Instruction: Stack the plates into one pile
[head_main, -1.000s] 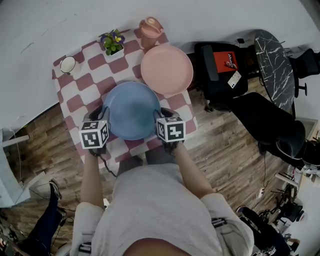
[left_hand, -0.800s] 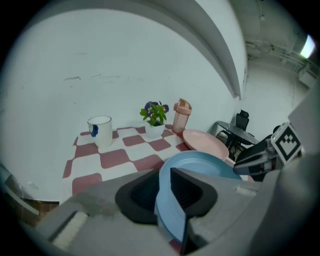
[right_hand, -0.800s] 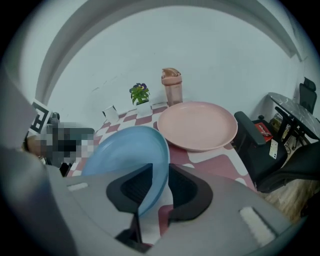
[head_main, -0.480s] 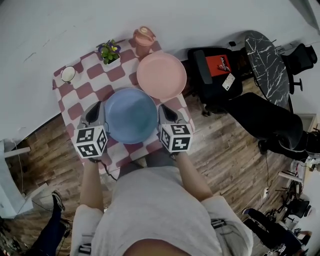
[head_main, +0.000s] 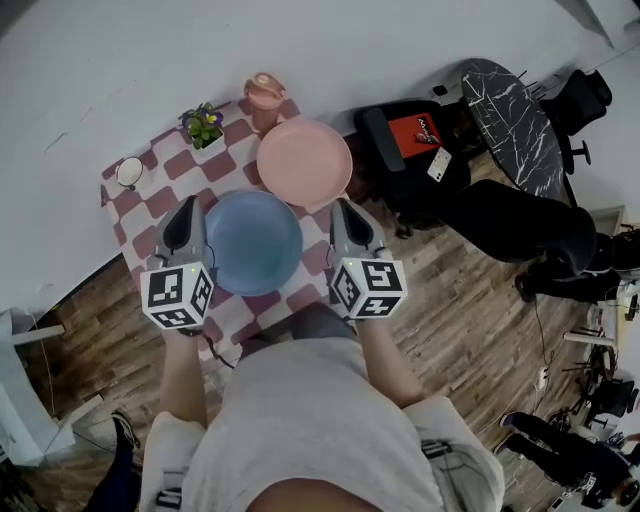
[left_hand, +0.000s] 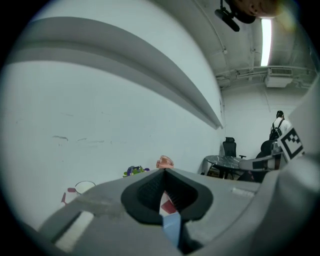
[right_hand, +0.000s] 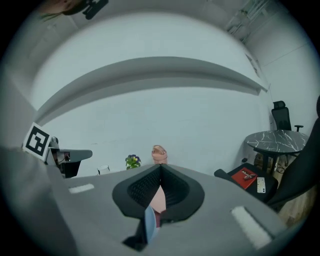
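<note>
A blue plate (head_main: 253, 243) lies on the checked tablecloth (head_main: 150, 195), with a pink plate (head_main: 305, 163) just behind it to the right. My left gripper (head_main: 186, 207) hangs above the table, left of the blue plate and apart from it. My right gripper (head_main: 343, 205) hangs at the plate's right, with a strip of cloth showing between them. Both point almost level at the wall. In the left gripper view the left gripper (left_hand: 164, 181) is shut. In the right gripper view the right gripper (right_hand: 160, 175) is shut too. Only slivers of blue, pink and cloth show below through the slits.
A potted flower (head_main: 204, 125), a pink jug (head_main: 264, 95) and a white mug (head_main: 130, 172) stand along the table's back. A black chair with a red packet (head_main: 400, 145) and a round marble table (head_main: 512, 125) stand to the right. Wooden floor surrounds the table.
Both grippers stood open at the blue plate's two sides a second ago. They have shut and risen well above the table, tilting up toward level. The blue plate stays on the cloth.
</note>
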